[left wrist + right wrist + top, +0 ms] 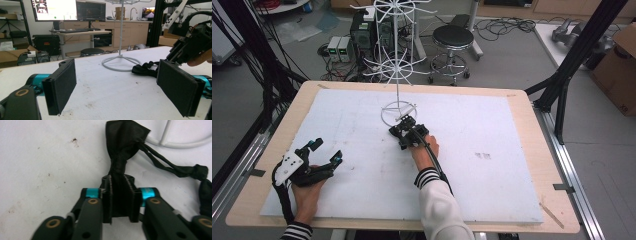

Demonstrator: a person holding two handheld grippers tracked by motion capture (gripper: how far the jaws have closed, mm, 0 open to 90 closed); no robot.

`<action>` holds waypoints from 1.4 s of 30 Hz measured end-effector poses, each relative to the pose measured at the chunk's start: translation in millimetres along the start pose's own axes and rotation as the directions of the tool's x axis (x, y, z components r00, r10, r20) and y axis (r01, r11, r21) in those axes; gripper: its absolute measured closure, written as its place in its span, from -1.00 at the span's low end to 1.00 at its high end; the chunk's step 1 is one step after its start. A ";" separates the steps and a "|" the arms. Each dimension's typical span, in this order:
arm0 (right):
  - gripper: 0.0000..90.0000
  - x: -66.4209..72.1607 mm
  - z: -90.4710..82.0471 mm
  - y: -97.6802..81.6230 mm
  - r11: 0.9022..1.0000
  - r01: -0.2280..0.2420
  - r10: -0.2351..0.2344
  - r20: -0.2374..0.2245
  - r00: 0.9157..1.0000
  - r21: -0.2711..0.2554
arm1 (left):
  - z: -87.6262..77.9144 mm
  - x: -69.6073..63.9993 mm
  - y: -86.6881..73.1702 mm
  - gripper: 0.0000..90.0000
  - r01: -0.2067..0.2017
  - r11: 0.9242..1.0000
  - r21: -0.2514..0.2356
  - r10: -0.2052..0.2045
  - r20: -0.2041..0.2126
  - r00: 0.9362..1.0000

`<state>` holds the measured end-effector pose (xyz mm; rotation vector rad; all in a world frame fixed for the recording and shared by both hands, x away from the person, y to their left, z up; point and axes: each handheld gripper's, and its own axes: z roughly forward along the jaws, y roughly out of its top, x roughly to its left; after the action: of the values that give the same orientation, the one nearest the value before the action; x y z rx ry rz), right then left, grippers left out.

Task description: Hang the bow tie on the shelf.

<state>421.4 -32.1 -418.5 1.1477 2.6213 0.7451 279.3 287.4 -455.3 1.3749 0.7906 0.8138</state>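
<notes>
Pinching black fabric bow (125, 150), right tongs (120, 202)

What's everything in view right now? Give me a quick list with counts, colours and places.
Wire display stand: 1, white, far centre of the table, ring base on the sheet.
Bow tie: 1, black, beside the stand's base, pinched in the right gripper.
Sheet: 1, white, covering the table.
Table: 1, light wood.
Stool: 1, black seat, floor beyond the table.
Left gripper: 1, black, near left, open.
Right gripper: 1, black, centre, shut.
</notes>
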 end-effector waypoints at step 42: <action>0.85 1.4 -90.0 -16.0 0.925 0.022 -0.025 -0.004 1.000 -0.378 | 0.1 -0.5 0.0 -0.63 -0.002 1.000 0.000 0.002 0.000 1.000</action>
<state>378.1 -73.7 -349.6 0.9971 2.3454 1.1889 279.2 286.9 -455.3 1.3755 0.7890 0.8148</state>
